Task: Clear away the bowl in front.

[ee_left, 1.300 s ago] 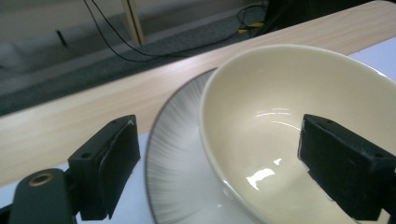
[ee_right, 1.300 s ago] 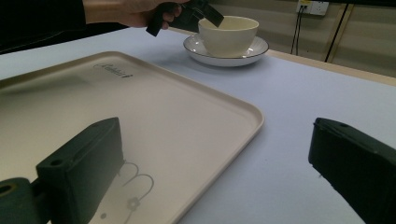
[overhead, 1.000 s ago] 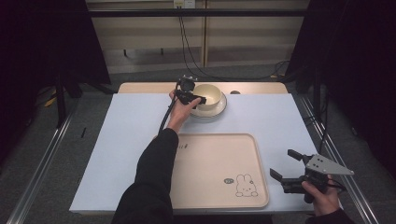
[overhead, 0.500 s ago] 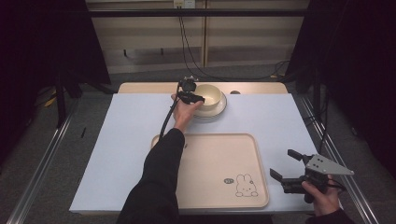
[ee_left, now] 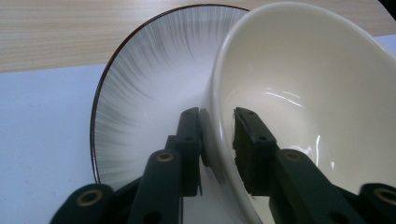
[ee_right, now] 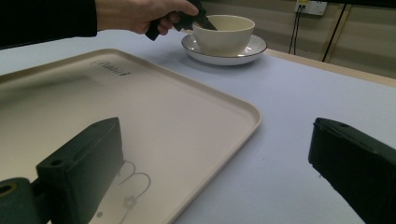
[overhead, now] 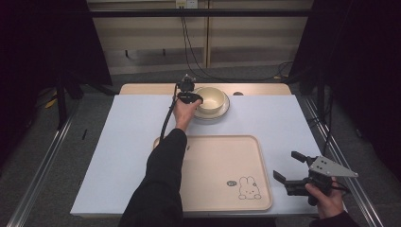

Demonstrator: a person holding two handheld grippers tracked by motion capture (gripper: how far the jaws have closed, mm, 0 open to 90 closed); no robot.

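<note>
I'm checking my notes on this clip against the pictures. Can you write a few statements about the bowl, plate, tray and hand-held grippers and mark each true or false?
1. The left hand-held gripper has one jaw inside the cream bowl and one outside its wall. True; its jaws have just been closing on the rim.
2. The bowl stands on the tray. False: it sits on the striped plate, beyond the tray.
3. The right hand-held gripper is open and holds nothing. True.
4. The tray carries a rabbit drawing. True.
5. The right hand-held gripper touches the plate. False: it hovers at the tray's near right corner, far from the plate.
</note>
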